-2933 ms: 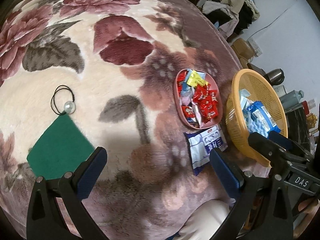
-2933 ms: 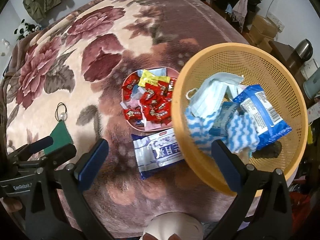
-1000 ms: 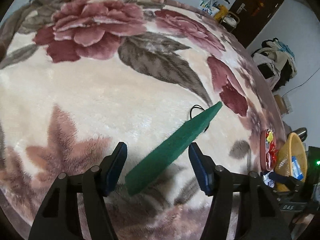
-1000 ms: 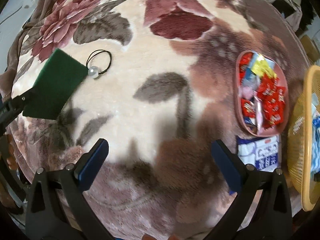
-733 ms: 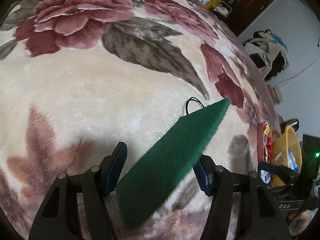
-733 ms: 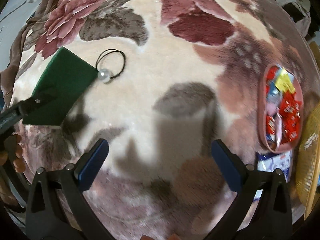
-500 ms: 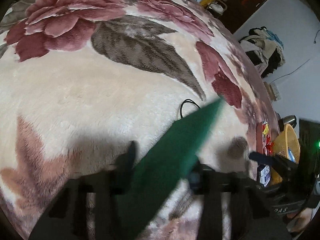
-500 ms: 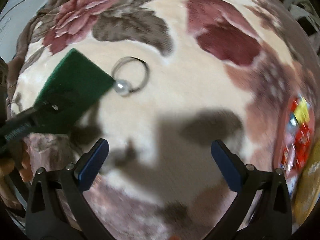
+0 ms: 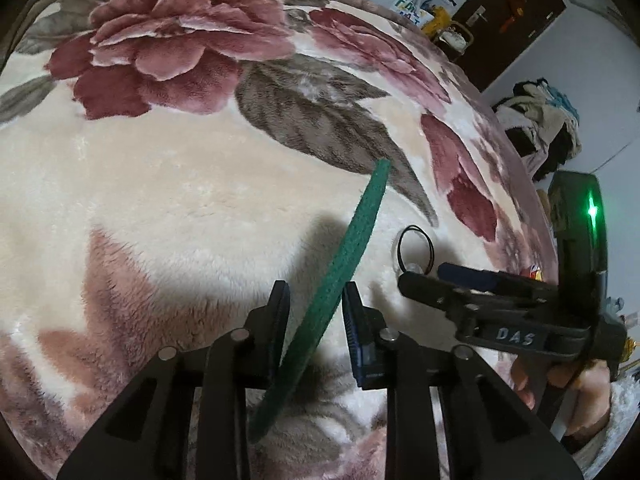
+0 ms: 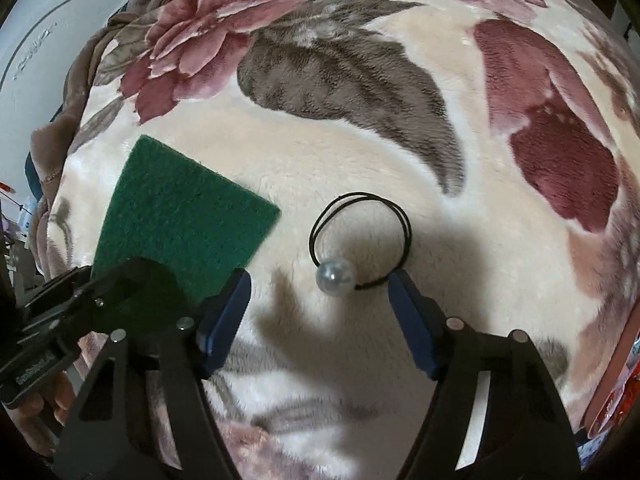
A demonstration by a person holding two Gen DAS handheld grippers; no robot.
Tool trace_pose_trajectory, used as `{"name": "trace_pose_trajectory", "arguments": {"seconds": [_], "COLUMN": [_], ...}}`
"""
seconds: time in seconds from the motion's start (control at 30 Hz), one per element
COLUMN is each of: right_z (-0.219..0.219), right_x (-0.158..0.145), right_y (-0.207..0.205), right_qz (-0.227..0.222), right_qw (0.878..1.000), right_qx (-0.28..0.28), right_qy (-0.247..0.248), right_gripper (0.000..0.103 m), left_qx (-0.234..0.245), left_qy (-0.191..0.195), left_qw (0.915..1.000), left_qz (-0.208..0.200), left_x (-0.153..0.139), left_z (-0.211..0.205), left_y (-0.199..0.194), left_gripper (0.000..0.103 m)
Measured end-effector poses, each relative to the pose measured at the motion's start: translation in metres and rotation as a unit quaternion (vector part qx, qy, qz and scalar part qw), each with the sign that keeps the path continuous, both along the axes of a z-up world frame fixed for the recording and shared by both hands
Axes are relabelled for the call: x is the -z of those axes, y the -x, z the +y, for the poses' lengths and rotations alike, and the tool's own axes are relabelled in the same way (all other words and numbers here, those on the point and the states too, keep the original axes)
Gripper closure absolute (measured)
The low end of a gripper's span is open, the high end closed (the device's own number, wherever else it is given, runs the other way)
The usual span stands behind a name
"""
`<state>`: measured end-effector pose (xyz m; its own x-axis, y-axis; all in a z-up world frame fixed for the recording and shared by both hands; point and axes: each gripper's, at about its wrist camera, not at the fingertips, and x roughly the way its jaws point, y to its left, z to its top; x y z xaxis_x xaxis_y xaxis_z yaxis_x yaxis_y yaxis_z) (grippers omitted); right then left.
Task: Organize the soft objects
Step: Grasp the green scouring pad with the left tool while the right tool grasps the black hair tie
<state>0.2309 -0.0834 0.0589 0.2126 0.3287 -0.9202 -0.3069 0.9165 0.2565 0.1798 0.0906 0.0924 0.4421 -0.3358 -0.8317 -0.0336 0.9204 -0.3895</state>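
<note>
Entry: soft objects on a floral blanket [image 10: 360, 168]. We take the hair tie as our landmark.

Item one, hair tie [image 10: 362, 240]: black elastic loop with a pearl bead, lying flat on the cream part of the blanket. In the left wrist view it shows small [image 9: 416, 250], just beyond the right gripper's tips.

Item two, green pad [image 9: 344, 264]: a thin scouring pad, left of the hair tie and apart from it. We hold it lifted and edge-on in the left gripper [image 9: 316, 324], whose jaws have just been closing and now look clenched on the pad's lower part. In the right wrist view the pad [image 10: 180, 216] shows as a flat green sheet above the blanket.

Item three, right gripper [image 10: 320, 312]: poised over the hair tie, bead between its fingers, loop just ahead of the tips. Its jaws have just been closing, but the pads press on nothing; we count it released, nothing held.

Step in hand, as we judge it: pad secured on the left, hair tie about to be picked on the right.

Next move, as we judge it: we lower the right tips to the blanket astride the bead or the doubled cord, then close fully. The cord is thin and lies in plush pile, so a shallow pinch may slip off it or catch blanket instead.
</note>
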Motion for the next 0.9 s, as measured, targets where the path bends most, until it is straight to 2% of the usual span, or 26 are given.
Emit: {"name": "trace_pose_trajectory", "arguments": {"seconds": [0.1,0.17,0.23,0.33,0.37,0.4,0.43,0.47,0.53,0.57,0.6,0.77,0.9], "right_z": [0.002,0.003,0.005,0.008,0.009,0.009,0.009,0.007,-0.001,-0.005,-0.009,-0.030,-0.048], "right_x": [0.005,0.007,0.009,0.014,0.016,0.020,0.021,0.021,0.018,0.016,0.013,0.003,-0.001], "right_y": [-0.002,-0.005,-0.007,-0.010,-0.011,-0.011,-0.011,-0.010,-0.006,-0.003,0.002,0.025,0.050], "right_qz": [0.002,0.002,0.002,0.003,0.006,0.010,0.010,0.010,0.016,0.017,0.014,0.014,0.022], "right_qw": [1.000,1.000,1.000,1.000,1.000,1.000,0.999,0.999,1.000,1.000,1.000,1.000,1.000], "right_qx": [0.001,-0.001,-0.002,-0.002,-0.001,-0.001,0.001,0.002,0.006,0.007,0.006,0.008,0.013], "right_qy": [0.001,0.003,0.007,0.014,0.018,0.025,0.030,0.032,0.016,0.013,0.013,0.005,0.001], "right_gripper": [0.034,0.042,0.043,0.052,0.060,0.072,0.078,0.079,0.079,0.079,0.079,0.079,0.079], "left_qx": [-0.003,-0.003,0.001,0.012,0.013,0.013,0.014,0.015,0.017,0.022,0.025,0.025,0.032], "left_qy": [0.007,0.015,0.022,0.020,0.020,0.018,0.016,0.014,0.005,-0.006,-0.014,-0.033,-0.032], "left_qw": [1.0000,0.9999,0.9997,0.9997,0.9997,0.9997,0.9997,0.9997,0.9995,0.9993,0.9991,0.9988,0.9985], "left_qz": [0.000,0.003,0.006,0.004,0.005,0.007,0.010,0.014,0.025,0.030,0.031,0.027,0.030], "left_x": [0.003,0.005,0.007,0.009,0.010,0.011,0.013,0.015,0.020,0.022,0.023,0.018,0.009], "left_z": [0.001,0.001,-0.003,-0.013,-0.016,-0.019,-0.020,-0.023,-0.029,-0.033,-0.035,-0.045,-0.051], "left_y": [-0.004,-0.008,-0.010,-0.012,-0.013,-0.016,-0.017,-0.020,-0.023,-0.025,-0.024,-0.011,0.007], "left_gripper": [0.067,0.064,0.062,0.055,0.053,0.053,0.053,0.053,0.057,0.078,0.088,0.090,0.097]}}
